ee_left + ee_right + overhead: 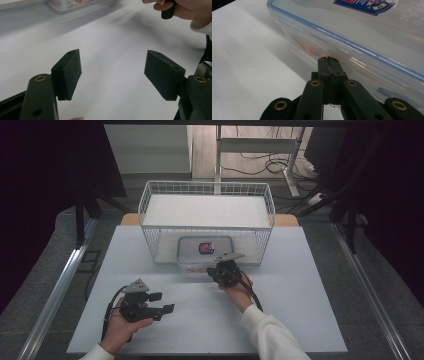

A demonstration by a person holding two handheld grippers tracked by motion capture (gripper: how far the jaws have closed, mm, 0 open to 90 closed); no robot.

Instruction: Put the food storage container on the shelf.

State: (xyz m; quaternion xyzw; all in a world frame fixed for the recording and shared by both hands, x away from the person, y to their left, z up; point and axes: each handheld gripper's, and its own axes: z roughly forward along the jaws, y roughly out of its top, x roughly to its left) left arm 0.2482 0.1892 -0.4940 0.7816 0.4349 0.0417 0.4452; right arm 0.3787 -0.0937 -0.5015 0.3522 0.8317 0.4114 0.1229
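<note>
Left gripper (165, 303) rests idle on the table (300, 320) at the near left, jaws spread wide with nothing between them. Centre: the clear plastic container (205, 251) lies half under the wire basket (207, 215), its near end projecting from the shelf. Right gripper (328, 59), jaws pressed together and empty, has its tips against the container's near side wall. Judged step: pushing the container under the basket. Next move calls for a steady, level push, square to the wall.
</note>
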